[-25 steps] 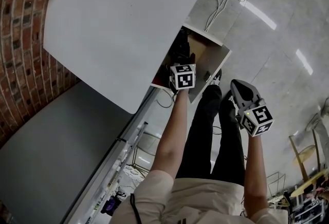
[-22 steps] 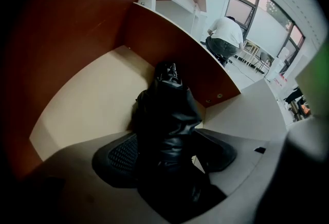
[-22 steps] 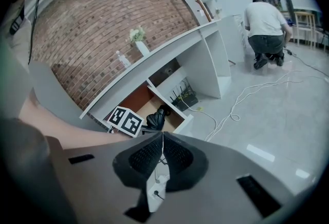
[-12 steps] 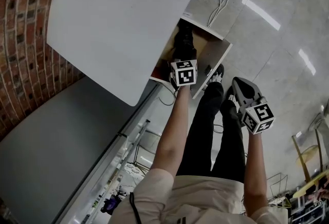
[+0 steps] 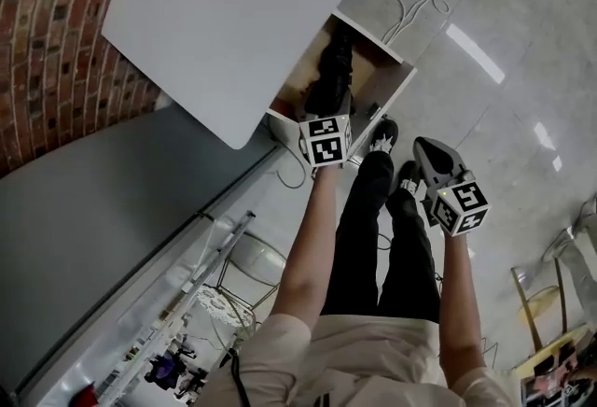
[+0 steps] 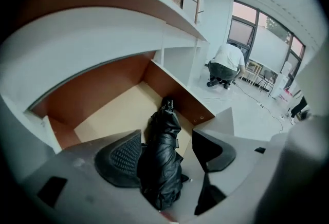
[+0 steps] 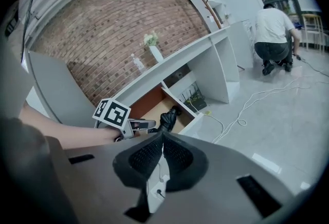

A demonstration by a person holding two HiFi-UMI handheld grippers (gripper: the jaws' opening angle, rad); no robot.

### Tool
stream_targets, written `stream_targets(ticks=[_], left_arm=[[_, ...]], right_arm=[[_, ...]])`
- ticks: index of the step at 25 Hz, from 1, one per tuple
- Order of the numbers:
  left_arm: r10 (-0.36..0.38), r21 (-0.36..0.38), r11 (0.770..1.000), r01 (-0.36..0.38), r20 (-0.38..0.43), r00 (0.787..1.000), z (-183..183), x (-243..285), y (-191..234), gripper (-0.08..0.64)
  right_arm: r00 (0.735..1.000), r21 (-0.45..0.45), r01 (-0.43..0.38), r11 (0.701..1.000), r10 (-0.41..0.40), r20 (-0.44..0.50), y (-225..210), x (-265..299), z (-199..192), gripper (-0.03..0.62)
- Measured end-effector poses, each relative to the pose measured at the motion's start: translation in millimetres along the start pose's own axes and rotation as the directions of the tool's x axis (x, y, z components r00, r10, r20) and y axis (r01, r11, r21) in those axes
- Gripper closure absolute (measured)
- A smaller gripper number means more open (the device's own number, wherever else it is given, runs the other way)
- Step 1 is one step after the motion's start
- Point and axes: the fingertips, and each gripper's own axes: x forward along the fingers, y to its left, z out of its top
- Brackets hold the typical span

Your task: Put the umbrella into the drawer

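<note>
The left hand-held gripper (image 6: 165,141) is hovering over the open drawer (image 6: 110,112) that is sticking out from under the white worktop (image 5: 233,4), its jaws standing apart. The black folded umbrella (image 6: 160,166) is lying between them, touching one pad while a gap is showing beside the other. Its far end is pointing down into the drawer. The right hand-held gripper (image 7: 162,142) is hanging well apart from the drawer, jaws together and gripping nothing.

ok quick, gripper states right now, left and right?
Left gripper: open, jaws apart with the umbrella between them, gap at one pad.
Right gripper: shut, holding nothing.
</note>
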Motion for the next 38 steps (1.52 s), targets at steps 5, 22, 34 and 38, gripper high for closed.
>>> stream_targets(ticks=[5,22,34,38], left_arm=[[-0.007,-0.014,1.000,0.008,0.066,0.998,7.2,-86.5,-8.3,0.258],[0.007,-0.169,0.985,0.025,0.184,0.983,62.3,-339.7,-36.7,0.258],[-0.021,-0.105,0.993,0.049,0.257,0.966,60.9,-393.4,-60.7,0.261],[-0.028,-0.116,0.991,0.066,0.307,0.951,70.3,-410.6,-60.2,0.262]], right_arm=[[0.999,-0.002,0.040,0.999,-0.040,0.024,27.2,-50.4,6.4,0.525],[0.996,-0.076,0.054,0.996,-0.049,0.070,169.7,-157.0,125.8,0.525],[0.996,-0.226,0.014,0.974,0.007,0.091,207.9,-175.3,130.9,0.525],[0.995,-0.236,0.004,0.972,0.020,0.098,219.9,-178.0,126.3,0.525]])
